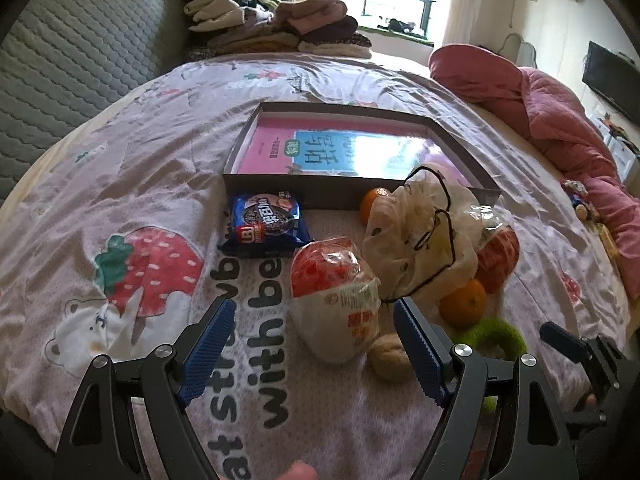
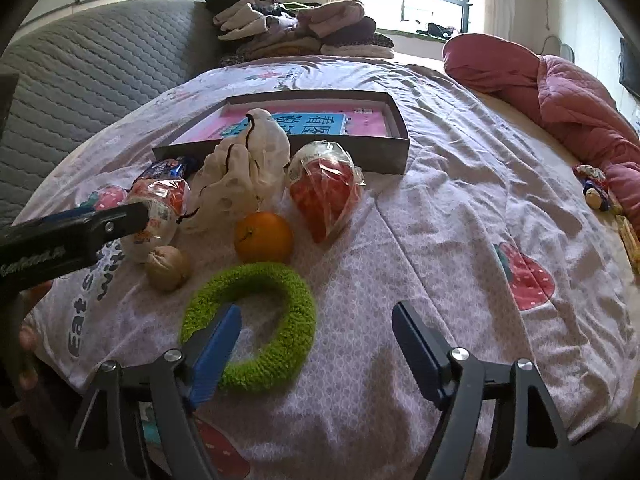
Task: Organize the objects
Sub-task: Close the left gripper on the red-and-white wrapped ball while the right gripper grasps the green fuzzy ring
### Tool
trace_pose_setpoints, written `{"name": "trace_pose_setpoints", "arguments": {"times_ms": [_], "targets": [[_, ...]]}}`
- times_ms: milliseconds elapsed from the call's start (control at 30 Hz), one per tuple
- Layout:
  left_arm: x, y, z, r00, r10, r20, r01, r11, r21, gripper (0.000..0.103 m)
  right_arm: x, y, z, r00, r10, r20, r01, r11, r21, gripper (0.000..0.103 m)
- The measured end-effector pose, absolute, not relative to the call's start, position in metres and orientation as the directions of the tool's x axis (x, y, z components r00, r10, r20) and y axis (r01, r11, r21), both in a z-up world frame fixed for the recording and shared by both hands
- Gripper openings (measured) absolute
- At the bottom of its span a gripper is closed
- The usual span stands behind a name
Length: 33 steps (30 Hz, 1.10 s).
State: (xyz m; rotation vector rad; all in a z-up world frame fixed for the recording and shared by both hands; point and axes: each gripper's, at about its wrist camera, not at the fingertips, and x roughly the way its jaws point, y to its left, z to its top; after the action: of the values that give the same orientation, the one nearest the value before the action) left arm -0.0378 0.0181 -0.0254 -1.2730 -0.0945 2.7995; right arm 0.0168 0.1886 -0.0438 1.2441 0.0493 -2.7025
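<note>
Your right gripper is open wide over the green ring. Your left gripper is open around the wrapped bun. Behind them on the bed sit the box, bag and orange.

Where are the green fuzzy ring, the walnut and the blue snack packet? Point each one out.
green fuzzy ring (image 2: 298, 312): right wrist view, on its right-hand arc.
walnut (image 2: 166, 267): right wrist view, middle of the shell.
blue snack packet (image 1: 265, 222): left wrist view, centre of the printed front.
</note>
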Motion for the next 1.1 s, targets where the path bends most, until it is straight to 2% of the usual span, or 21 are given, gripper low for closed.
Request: {"name": "trace_pose_setpoints", "arguments": {"times_ms": [233,333,700,800,867,900,1100], "targets": [[-0.053,0.018,-0.038,-0.636,0.048,-0.771,-0.006,-0.998,-0.058,0.083,0.01,0.186,-0.049,-0.629,-0.14,-0.765,0.17,-0.985,0.04,0.071],[-0.057,0.014,-0.042,-0.632,0.048,-0.774,0.001,-0.998,-0.063,0.083,0.007,0.186,-0.052,-0.621,-0.137,-0.772,0.167,-0.985,0.041,0.066],[-0.073,0.013,-0.058,-0.595,0.083,-0.799,-0.006,-0.995,-0.099,0.082,0.002,0.178,-0.056,-0.628,-0.138,-0.766,0.2,-0.98,0.012,0.03],[-0.075,0.013,-0.059,-0.598,0.1,-0.795,-0.016,-0.994,-0.113,0.073,0.002,0.177,-0.057,-0.63,-0.145,-0.763,0.212,-0.977,0.011,0.022],[-0.074,0.013,-0.059,-0.605,0.108,-0.789,-0.024,-0.993,-0.118,0.056,0.001,0.177,-0.057,-0.63,-0.152,-0.762,0.215,-0.977,0.017,0.02],[-0.074,0.013,-0.058,-0.608,0.111,-0.786,-0.028,-0.993,-0.119,0.052,0.001,0.178,-0.057,-0.63,-0.158,-0.761,0.214,-0.976,0.025,0.019],[-0.069,0.009,-0.055,-0.614,0.157,-0.773,-0.047,-0.986,-0.163,0.052,0.002,0.18,-0.055,-0.63,-0.176,-0.757,0.225,-0.973,0.039,0.015]]}}
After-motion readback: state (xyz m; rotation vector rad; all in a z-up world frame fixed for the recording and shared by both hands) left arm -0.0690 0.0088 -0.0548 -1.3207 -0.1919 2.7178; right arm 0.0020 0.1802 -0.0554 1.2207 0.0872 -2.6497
